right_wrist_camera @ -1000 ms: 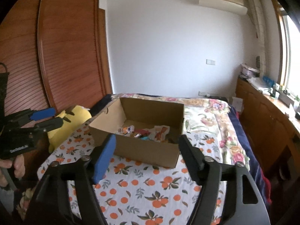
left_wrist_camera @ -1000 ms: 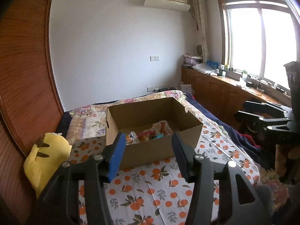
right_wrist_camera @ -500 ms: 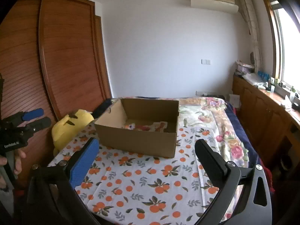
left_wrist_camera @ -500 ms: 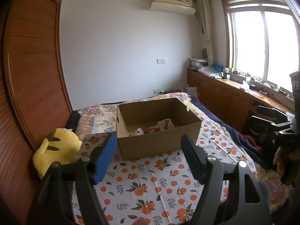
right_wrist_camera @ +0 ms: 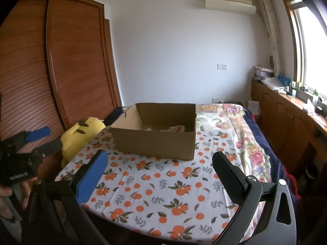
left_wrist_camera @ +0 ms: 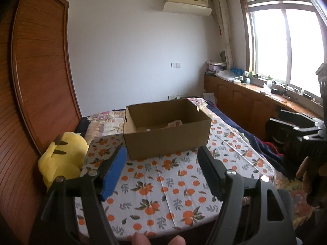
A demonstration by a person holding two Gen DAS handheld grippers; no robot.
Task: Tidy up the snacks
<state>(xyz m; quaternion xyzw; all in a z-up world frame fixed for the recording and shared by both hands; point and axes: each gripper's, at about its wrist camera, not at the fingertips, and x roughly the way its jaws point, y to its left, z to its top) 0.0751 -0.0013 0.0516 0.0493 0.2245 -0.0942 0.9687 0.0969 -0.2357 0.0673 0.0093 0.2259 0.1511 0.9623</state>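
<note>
A bed (left_wrist_camera: 163,185) under a white sheet printed with oranges fills the middle of both views, with a tall brown slatted wooden wardrobe (right_wrist_camera: 61,61) along its far side. On the sheet stands an open brown cardboard box (left_wrist_camera: 166,139) – the snacks (right_wrist_camera: 176,128) lie low inside it, only scraps of pale wrapper showing above the near wall. A yellow plush toy with black-tipped ears (left_wrist_camera: 61,157) slumps at the bed's edge, just beside the box's corner. The left claw (left_wrist_camera: 161,167) hangs above the near part of the sheet, well short of the box, jaws spread wide with nothing between them. The right claw (right_wrist_camera: 159,167) hovers likewise – jaws wide apart, empty, apart from the box.
</note>
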